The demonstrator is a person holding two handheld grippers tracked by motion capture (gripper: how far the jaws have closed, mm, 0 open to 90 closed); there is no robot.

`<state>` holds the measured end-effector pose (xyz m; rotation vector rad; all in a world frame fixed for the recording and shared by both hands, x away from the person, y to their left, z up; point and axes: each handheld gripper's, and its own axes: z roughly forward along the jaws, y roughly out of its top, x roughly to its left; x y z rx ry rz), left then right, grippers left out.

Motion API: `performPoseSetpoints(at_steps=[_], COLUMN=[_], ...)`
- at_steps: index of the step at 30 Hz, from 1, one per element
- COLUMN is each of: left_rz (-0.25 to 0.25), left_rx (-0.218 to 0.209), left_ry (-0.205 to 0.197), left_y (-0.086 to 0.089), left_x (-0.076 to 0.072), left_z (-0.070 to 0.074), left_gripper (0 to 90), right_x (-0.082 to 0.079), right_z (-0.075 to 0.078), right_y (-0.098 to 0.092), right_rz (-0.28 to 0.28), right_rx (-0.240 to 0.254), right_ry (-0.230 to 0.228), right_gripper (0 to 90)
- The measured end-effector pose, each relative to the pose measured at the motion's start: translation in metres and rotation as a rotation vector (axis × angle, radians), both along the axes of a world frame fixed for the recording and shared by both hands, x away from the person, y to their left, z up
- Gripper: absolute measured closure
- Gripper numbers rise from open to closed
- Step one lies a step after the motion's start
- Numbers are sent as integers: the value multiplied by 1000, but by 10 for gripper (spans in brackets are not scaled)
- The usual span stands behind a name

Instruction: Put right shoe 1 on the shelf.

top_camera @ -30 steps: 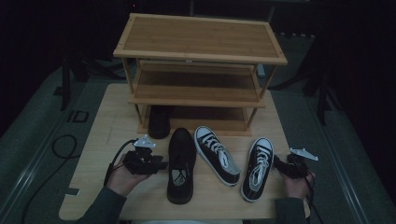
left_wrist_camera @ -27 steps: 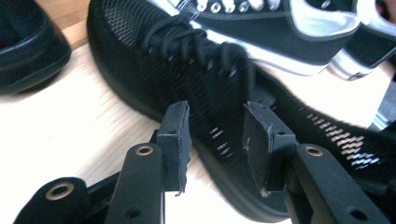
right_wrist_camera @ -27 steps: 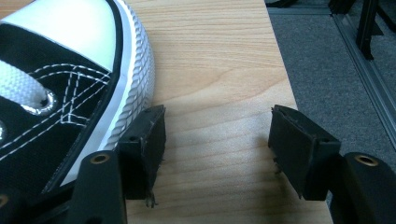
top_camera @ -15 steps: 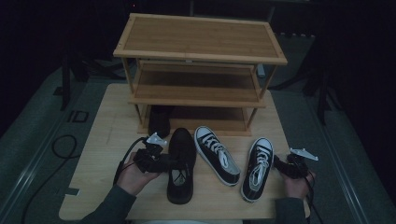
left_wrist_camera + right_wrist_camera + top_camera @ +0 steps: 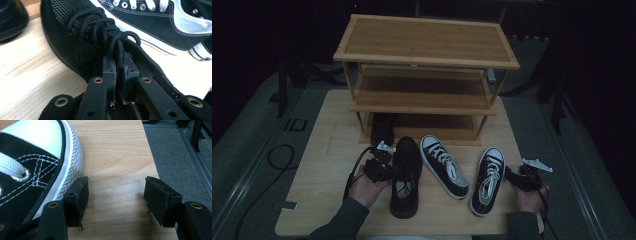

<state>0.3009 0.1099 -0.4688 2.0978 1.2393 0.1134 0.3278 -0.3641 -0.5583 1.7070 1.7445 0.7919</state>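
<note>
Wooden shoe rack (image 5: pixel 427 55) stands beyond the left gripper (image 5: pixel 387 172); lower shelves free. Black mesh shoe (image 5: pixel 406 175) lies directly ahead of that gripper, whose jaws have just been closing and now pinch its tongue and lace (image 5: pixel 119 53). Lift best kept level, so the thin grip is not lost. Right gripper (image 5: pixel 115 195) is spread wide, nothing held, beside a black-and-white sneaker (image 5: pixel 32 170).

A plain black mesh shoe (image 5: pixel 406 175) with black laces (image 5: pixel 105 30). Two black canvas sneakers (image 5: pixel 444 166) (image 5: pixel 488 180) with white laces, white toe caps, white stitching. Light wooden table (image 5: pixel 327 150); matching bamboo-toned rack (image 5: pixel 427 45).
</note>
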Motion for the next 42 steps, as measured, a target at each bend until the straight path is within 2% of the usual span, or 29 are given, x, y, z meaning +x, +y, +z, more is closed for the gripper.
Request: performPoseSetpoints(at_steps=[7, 14, 17, 19, 22, 25, 30, 31, 33, 38, 42], left_rz=[61, 81, 94, 84, 92, 104, 151, 151, 193, 250, 292], left_rx=[-47, -51, -57, -69, -69, -66, -66, -66, -64, -45, -49], left_ry=[-40, -91, -102, -120, -130, -155, -184, -184, -192, -215, -237], left_y=[5, 1, 2, 3, 3, 2, 0, 0, -4, -9, -8], left_x=[2, 12, 21, 30, 45, 60, 82, 82, 93, 105, 113], left_z=[4, 13, 16, 17, 15, 14, 12, 12, 9, 3, -2], left_gripper=[861, 861, 861, 861, 861, 861, 863, 863, 863, 864, 864], right_x=[0, 0, 0, 0, 0, 0, 0, 0, 0, 0, 1], right_z=[0, 0, 0, 0, 0, 0, 0, 0, 0, 0, 0], right_y=[0, 0, 0, 0, 0, 0, 0, 0, 0, 0, 0], right_rz=[0, 0, 0, 0, 0, 1, 1, 1, 2, 2, 4], right_rx=[0, 0, 0, 0, 1, -1, 1, 1, 1, 1, 1], right_ry=[0, 0, 0, 0, 0, -1, 1, 0, 0, 0, 0], right_gripper=[364, 364, 364, 364, 364, 364, 364, 364, 364, 364, 364])
